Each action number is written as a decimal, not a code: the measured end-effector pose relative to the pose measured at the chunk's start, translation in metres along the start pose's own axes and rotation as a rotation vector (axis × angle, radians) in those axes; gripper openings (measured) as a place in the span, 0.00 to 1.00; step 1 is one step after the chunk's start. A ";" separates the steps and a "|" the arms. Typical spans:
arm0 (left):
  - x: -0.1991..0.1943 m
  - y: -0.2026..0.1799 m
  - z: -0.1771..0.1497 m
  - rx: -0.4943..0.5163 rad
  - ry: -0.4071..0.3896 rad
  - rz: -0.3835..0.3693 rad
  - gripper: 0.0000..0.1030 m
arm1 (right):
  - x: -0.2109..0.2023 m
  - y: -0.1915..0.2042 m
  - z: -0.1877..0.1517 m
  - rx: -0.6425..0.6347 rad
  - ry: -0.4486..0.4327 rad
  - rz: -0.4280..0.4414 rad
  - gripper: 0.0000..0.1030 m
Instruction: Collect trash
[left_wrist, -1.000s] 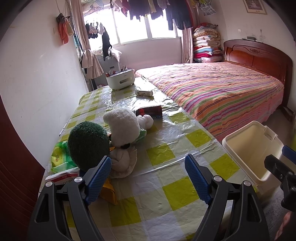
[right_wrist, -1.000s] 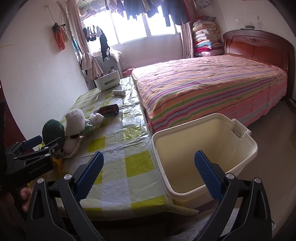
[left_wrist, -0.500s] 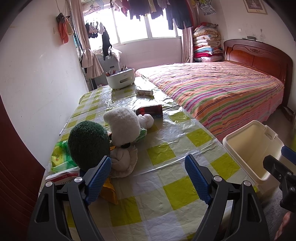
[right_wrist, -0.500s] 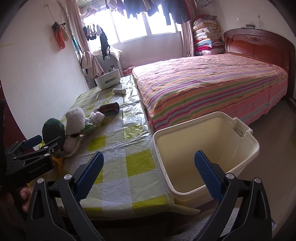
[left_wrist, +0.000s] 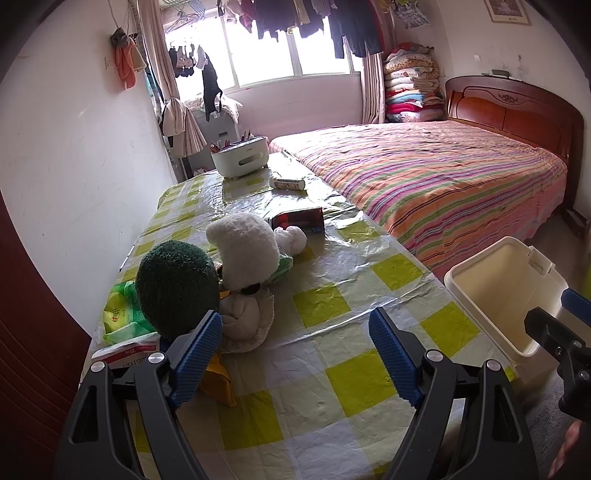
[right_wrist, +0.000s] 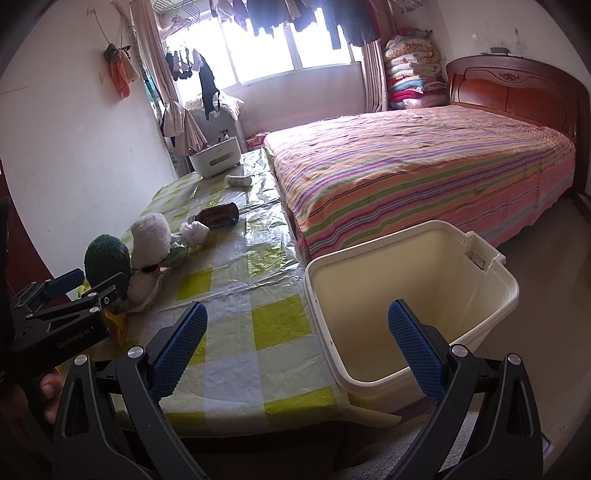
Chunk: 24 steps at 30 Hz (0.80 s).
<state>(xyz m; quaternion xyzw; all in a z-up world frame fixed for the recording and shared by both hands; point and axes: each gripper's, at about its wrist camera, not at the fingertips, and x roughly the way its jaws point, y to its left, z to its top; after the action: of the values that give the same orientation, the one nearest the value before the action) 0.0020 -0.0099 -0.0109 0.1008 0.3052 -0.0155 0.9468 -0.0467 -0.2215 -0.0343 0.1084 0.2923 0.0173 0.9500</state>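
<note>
Both my tongs stand spread with nothing between the pads: the left gripper (left_wrist: 295, 350) hangs over the near end of the checked tablecloth (left_wrist: 332, 387), the right gripper (right_wrist: 295, 339) straddles the table edge and the cream bin (right_wrist: 491, 302), which stands on the floor tight against the table and looks empty inside. The trash I take to be mine lies along the wall side: a green wrapper (left_wrist: 118, 314), a white-and-red packet (left_wrist: 129, 349), a yellow wrapper (left_wrist: 218, 380), a crumpled white wad (left_wrist: 293, 238), a dark brown bottle (right_wrist: 219, 215) on its side, and a small white box (left_wrist: 288, 183) farther back. My worry is the plush toys, a green one (left_wrist: 173, 288) and a white one (left_wrist: 243, 247), sitting right on top of the wrappers; I could pinch a toy with the litter or drag the pile. The slick plastic cover could bunch under my pads, and the bottle may roll off. The wrappers are mostly buried under the toys, so I cannot tell how many there are, and the white organiser (left_wrist: 242, 160) is too far off to read its contents.
</note>
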 end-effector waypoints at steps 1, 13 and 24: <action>0.000 0.000 0.000 0.000 0.000 0.000 0.77 | 0.000 0.000 0.000 0.000 0.001 0.000 0.94; -0.001 0.000 0.000 0.004 0.000 -0.001 0.77 | 0.001 0.001 0.000 -0.002 0.002 0.000 0.94; -0.002 0.001 0.001 -0.002 -0.001 -0.005 0.77 | -0.003 0.001 0.003 -0.005 -0.015 -0.008 0.94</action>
<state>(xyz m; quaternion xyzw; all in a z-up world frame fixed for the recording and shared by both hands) 0.0012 -0.0090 -0.0084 0.0991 0.3050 -0.0179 0.9470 -0.0477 -0.2219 -0.0295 0.1049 0.2855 0.0137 0.9525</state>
